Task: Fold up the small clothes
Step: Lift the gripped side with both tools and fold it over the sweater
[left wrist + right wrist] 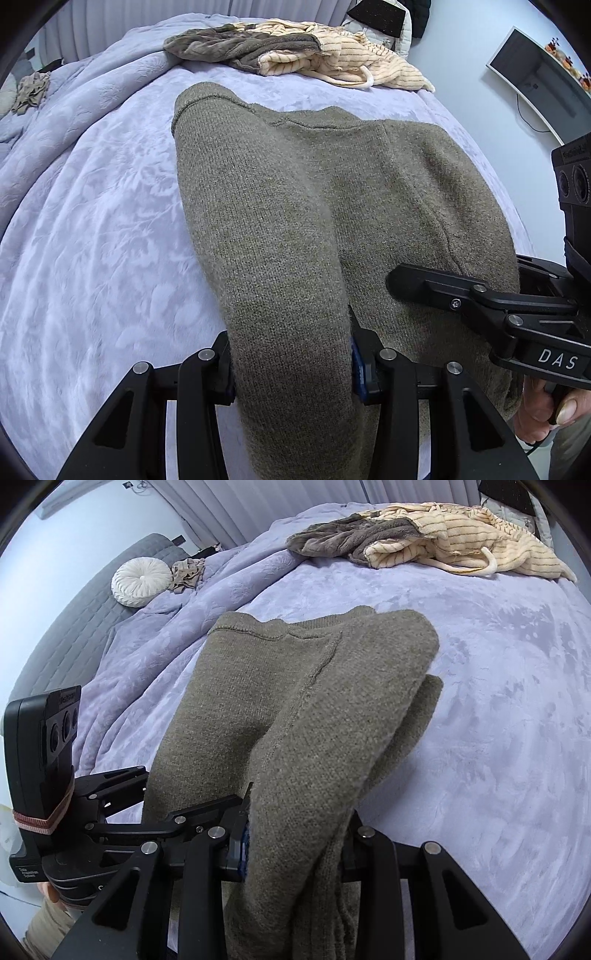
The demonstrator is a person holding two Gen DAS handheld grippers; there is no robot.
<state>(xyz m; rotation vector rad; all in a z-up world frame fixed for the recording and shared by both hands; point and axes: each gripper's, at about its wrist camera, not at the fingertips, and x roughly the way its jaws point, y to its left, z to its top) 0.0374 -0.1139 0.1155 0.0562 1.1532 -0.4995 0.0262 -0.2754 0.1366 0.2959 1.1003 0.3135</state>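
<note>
The left gripper [291, 365] has its jaws clamped on a thick fold of the olive knit sweater [314, 206], and the right gripper [295, 843] pinches the neighbouring bunched edge the same way. Between them the sweater hangs lifted at the near end while its far end lies on the lavender bedspread [92, 221]. A striped cream garment [354, 55] and grey fleece [236, 46] lie heaped further back.

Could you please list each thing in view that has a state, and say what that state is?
Olive sweater: held at its near edge, far part lying on the bedspread.
Left tongs: shut on sweater.
Right tongs: shut on sweater.
Striped garment: crumpled, unfolded.
Grey garment: crumpled, unfolded.
</note>
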